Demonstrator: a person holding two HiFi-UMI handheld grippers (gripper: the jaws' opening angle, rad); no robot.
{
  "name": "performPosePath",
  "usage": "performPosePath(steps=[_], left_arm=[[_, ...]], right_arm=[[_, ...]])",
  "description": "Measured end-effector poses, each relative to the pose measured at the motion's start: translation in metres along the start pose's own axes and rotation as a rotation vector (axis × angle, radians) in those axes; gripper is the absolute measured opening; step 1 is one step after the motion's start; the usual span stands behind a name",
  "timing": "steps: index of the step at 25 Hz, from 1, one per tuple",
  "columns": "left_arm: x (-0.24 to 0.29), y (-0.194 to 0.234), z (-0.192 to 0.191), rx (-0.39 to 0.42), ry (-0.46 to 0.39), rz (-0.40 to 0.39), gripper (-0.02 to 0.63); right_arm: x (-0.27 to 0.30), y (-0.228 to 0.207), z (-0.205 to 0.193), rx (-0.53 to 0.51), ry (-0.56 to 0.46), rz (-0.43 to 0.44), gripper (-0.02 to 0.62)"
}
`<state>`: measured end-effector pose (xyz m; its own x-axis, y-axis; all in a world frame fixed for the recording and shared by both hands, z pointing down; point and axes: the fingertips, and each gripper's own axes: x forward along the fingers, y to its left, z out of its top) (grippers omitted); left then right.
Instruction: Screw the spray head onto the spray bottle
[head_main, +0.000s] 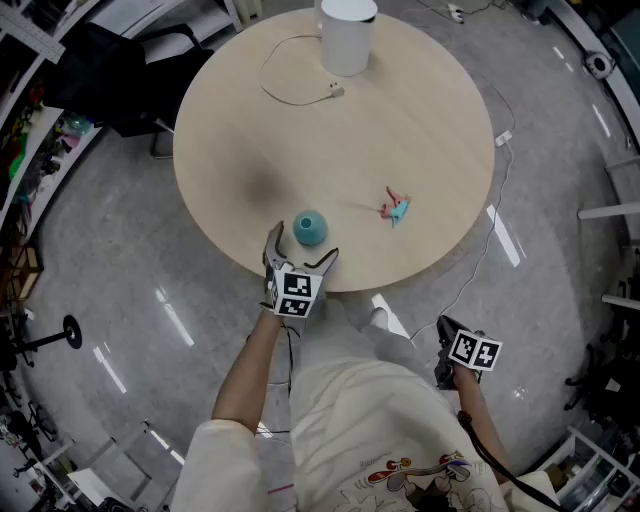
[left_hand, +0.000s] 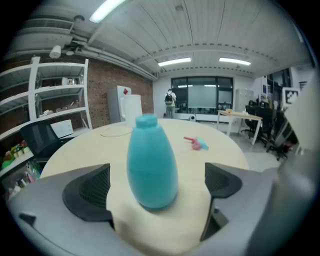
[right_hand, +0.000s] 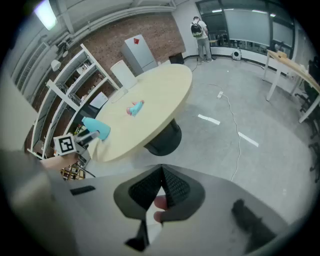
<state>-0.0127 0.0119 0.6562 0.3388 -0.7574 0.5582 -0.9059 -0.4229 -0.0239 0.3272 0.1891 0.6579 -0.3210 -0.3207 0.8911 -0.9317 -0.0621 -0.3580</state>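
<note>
A: Where do things stand?

B: The teal bottle (left_hand: 151, 165) stands upright near the front edge of the round table (head_main: 300, 150), with no top on it. The left gripper (head_main: 302, 248) is spread wide around it, one jaw on each side, and neither pad touches it.

A: And the spray head (head_main: 396, 208)?

B: It lies on its side on the table, well to the right of the bottle. Nothing holds it. The right gripper (right_hand: 161, 190) hangs off the table by the person's side, clenched tight on nothing.

A: So what could go wrong?

B: My guess is this. The bottle is rounded and narrows upward, so if the jaws close too high or off-centre it may slip out or tip, and the edge is close. A loose hold would also let it spin once the head is twisted on.

A: And the head itself?

B: It is small and odd-shaped. Grabbed crooked, it could meet the neck at a slant and cross the threads.
</note>
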Motion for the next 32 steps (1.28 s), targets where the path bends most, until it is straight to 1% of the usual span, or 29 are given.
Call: performPosePath(steps=[3, 6, 7, 8, 11, 12, 14, 15, 16, 17, 18, 19, 20, 21, 22, 23, 24, 26, 29, 32], left_arm=[[0.04, 0.022, -0.009, 0.051, 0.036, -0.015, 0.568], [0.059, 0.022, -0.011, 0.087, 0.058, -0.059, 0.565], [0.063, 0.022, -0.012, 0.099, 0.065, -0.071, 0.539], [0.065, 0.023, -0.012, 0.11, 0.07, -0.079, 0.426], [0.064, 0.02, -0.009, 0.148, 0.078, -0.111, 0.423], [0.06, 0.016, -0.003, 0.165, 0.072, -0.128, 0.423], [0.048, 0.007, 0.014, 0.206, 0.056, -0.158, 0.423], [0.04, 0.003, 0.021, 0.228, 0.051, -0.17, 0.423], [0.031, -0.001, 0.027, 0.249, 0.047, -0.181, 0.423], [0.023, -0.005, 0.032, 0.269, 0.044, -0.193, 0.423], [0.015, -0.008, 0.038, 0.288, 0.038, -0.207, 0.423], [0.008, -0.011, 0.044, 0.306, 0.031, -0.222, 0.425], [0.002, -0.014, 0.051, 0.324, 0.023, -0.237, 0.425], [-0.005, -0.016, 0.057, 0.343, 0.017, -0.249, 0.426], [-0.01, -0.018, 0.065, 0.365, 0.013, -0.257, 0.426], [-0.015, -0.019, 0.071, 0.388, 0.01, -0.262, 0.426], [-0.019, -0.02, 0.077, 0.41, 0.011, -0.266, 0.426], [-0.027, -0.022, 0.083, 0.443, 0.027, -0.272, 0.426], [-0.035, -0.021, 0.086, 0.458, 0.051, -0.245, 0.426], [-0.043, -0.011, 0.084, 0.438, 0.071, -0.227, 0.426]], right_arm=[[0.019, 0.025, 0.024, 0.02, -0.051, 0.019, -0.003], [0.025, 0.034, 0.032, 0.056, -0.067, 0.006, -0.003], [0.026, 0.036, 0.033, 0.067, -0.069, -0.003, -0.003], [0.028, 0.039, 0.033, 0.077, -0.072, -0.011, -0.003], [0.033, 0.058, 0.035, 0.095, -0.088, -0.01, -0.003], [0.034, 0.069, 0.041, 0.089, -0.102, 0.008, -0.003], [0.037, 0.102, 0.065, 0.078, -0.146, 0.079, -0.003], [0.041, 0.12, 0.081, 0.089, -0.168, 0.124, -0.003], [0.047, 0.136, 0.098, 0.122, -0.187, 0.171, -0.003], [0.056, 0.15, 0.114, 0.186, -0.201, 0.22, -0.003], [0.068, 0.161, 0.131, 0.284, -0.203, 0.271, -0.003], [0.081, 0.17, 0.146, 0.408, -0.194, 0.323, 0.004], [0.096, 0.176, 0.16, 0.543, -0.174, 0.37, 0.036], [0.11, 0.181, 0.173, 0.675, -0.151, 0.403, 0.103], [0.123, 0.183, 0.184, 0.79, -0.129, 0.415, 0.143], [0.135, 0.182, 0.195, 0.884, -0.111, 0.406, 0.161], [0.147, 0.178, 0.203, 0.964, -0.098, 0.378, 0.17], [0.161, 0.167, 0.211, 1.092, -0.079, 0.284, 0.176], [0.172, 0.155, 0.214, 1.209, -0.062, 0.166, 0.183], [0.185, 0.152, 0.214, 1.301, -0.052, 0.104, 0.184]])
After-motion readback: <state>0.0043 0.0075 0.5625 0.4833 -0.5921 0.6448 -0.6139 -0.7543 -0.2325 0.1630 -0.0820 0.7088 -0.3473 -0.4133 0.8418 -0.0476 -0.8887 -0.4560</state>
